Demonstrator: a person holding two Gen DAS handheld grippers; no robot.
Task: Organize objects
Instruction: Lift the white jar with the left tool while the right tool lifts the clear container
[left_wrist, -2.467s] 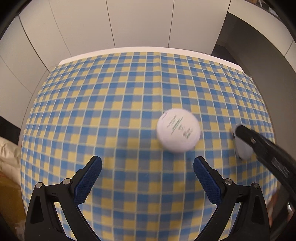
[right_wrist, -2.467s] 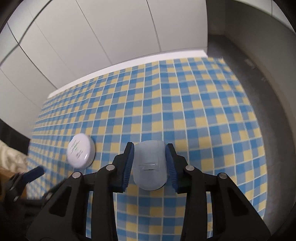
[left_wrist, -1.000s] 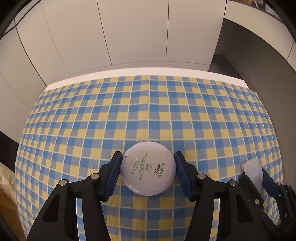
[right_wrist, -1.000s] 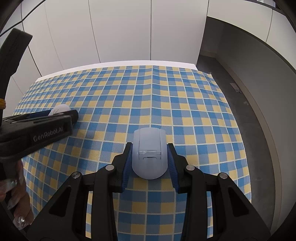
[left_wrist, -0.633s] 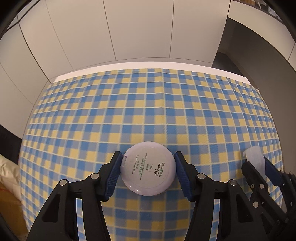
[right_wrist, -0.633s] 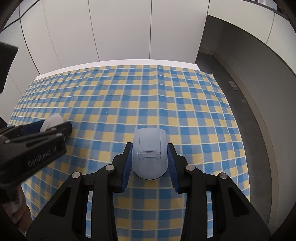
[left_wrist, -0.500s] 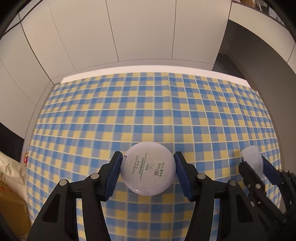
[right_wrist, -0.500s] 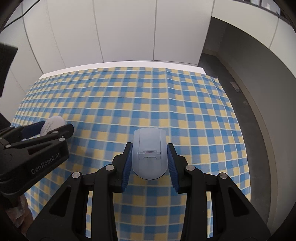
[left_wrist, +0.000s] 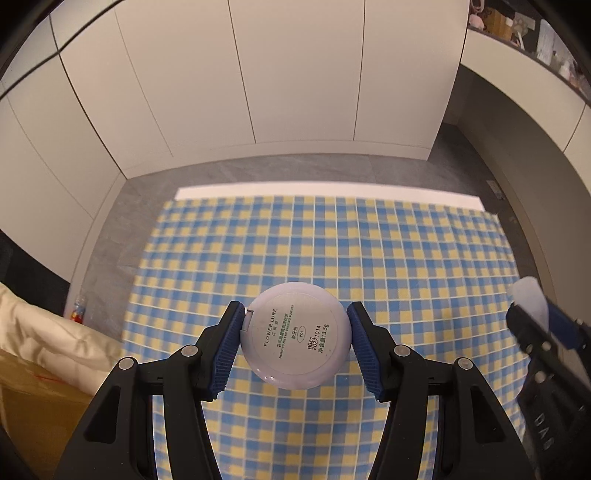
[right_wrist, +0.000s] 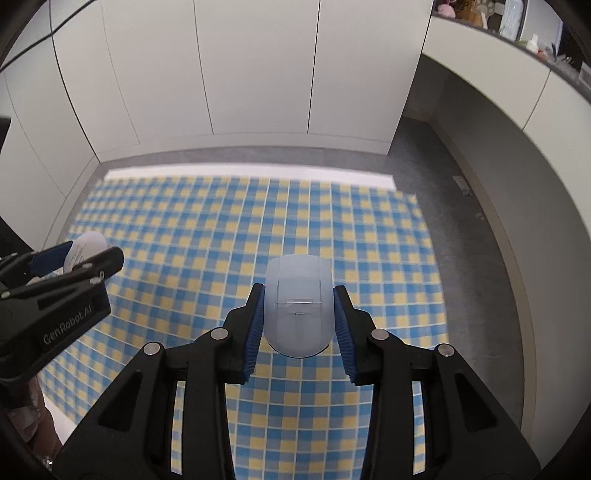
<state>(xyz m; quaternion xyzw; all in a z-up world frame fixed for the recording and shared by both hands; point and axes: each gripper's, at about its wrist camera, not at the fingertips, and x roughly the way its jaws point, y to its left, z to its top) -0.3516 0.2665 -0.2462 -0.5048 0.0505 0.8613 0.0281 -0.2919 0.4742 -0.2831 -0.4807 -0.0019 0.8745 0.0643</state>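
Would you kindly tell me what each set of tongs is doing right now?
Left tongs: closed on the round powder compact.
Right tongs: closed on the pale blue case.

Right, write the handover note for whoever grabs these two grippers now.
Left gripper: shut on the round powder compact, label side up, held clear above the checked tablecloth.
Right gripper: shut on the pale blue case, also in the air.
Done: both items picked up.
Left: set each one down in its place. No tray or box shows in either view, so the destination cannot be told.
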